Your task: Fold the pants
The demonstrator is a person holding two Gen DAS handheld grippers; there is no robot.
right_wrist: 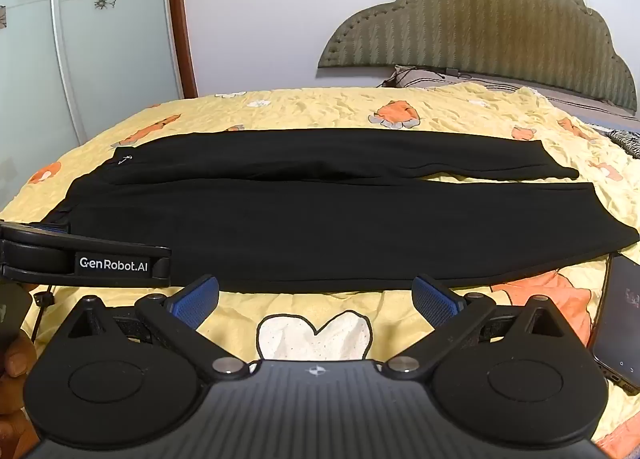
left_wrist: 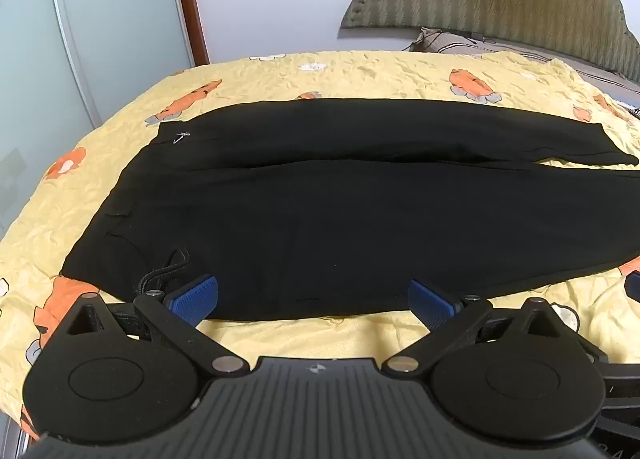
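Pants lie flat on the bed, long axis running left to right across my view, waistband at left, cuffs at right, legs side by side. My left gripper sits at the near edge by the waistband and drawstring; my right gripper is just short of the near leg's hem side. Both spread fully wide, holding nothing. Phone lies at right.
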